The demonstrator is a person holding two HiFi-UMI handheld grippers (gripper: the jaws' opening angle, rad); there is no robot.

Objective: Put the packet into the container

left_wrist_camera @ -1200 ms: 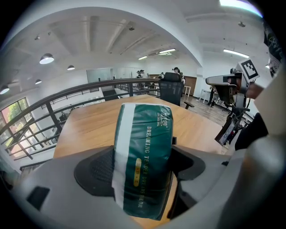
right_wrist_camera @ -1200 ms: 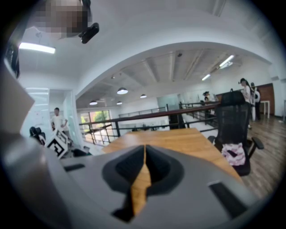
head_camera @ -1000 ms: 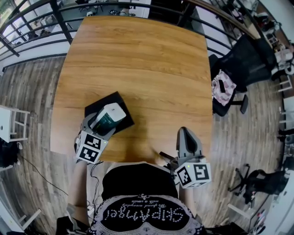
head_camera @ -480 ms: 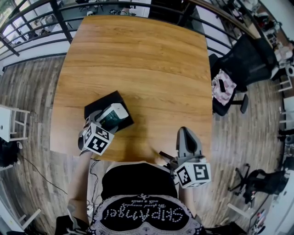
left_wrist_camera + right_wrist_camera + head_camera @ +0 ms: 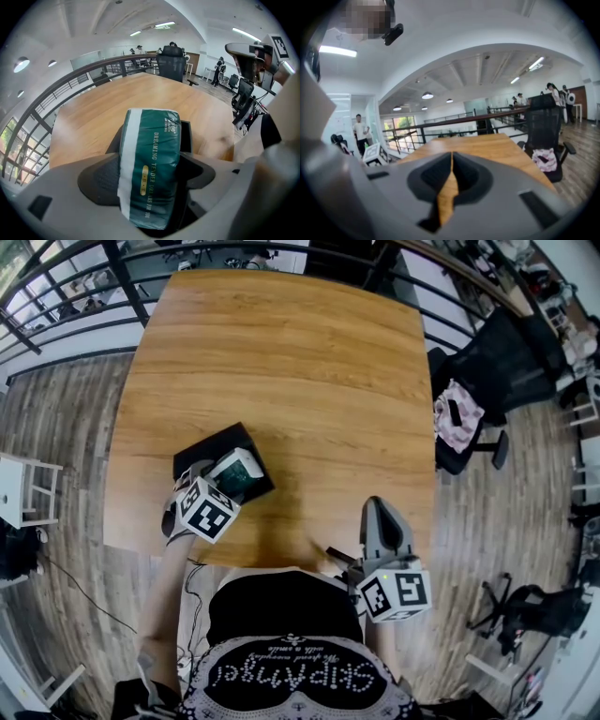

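The jaws of the left gripper [image 5: 150, 180] were clamped on the packet [image 5: 152, 140], one pad on each long side, so that its far end stuck out past the fingertips. The packet was dark green with a white strip along its left edge and pale lettering down its length. It was held over the black container [image 5: 246, 441], which lay on the wooden table [image 5: 300, 352] near the person's left front corner; whether packet and container touched could not be told. The right gripper [image 5: 451, 159] had its jaws pressed together, with only a thin sliver of tabletop visible between them and nothing held. It stood by the table's near edge, well apart from the container. Beyond the table's right side stood a black office chair [image 5: 502, 367] with a pink cloth [image 5: 457, 418] on its seat.
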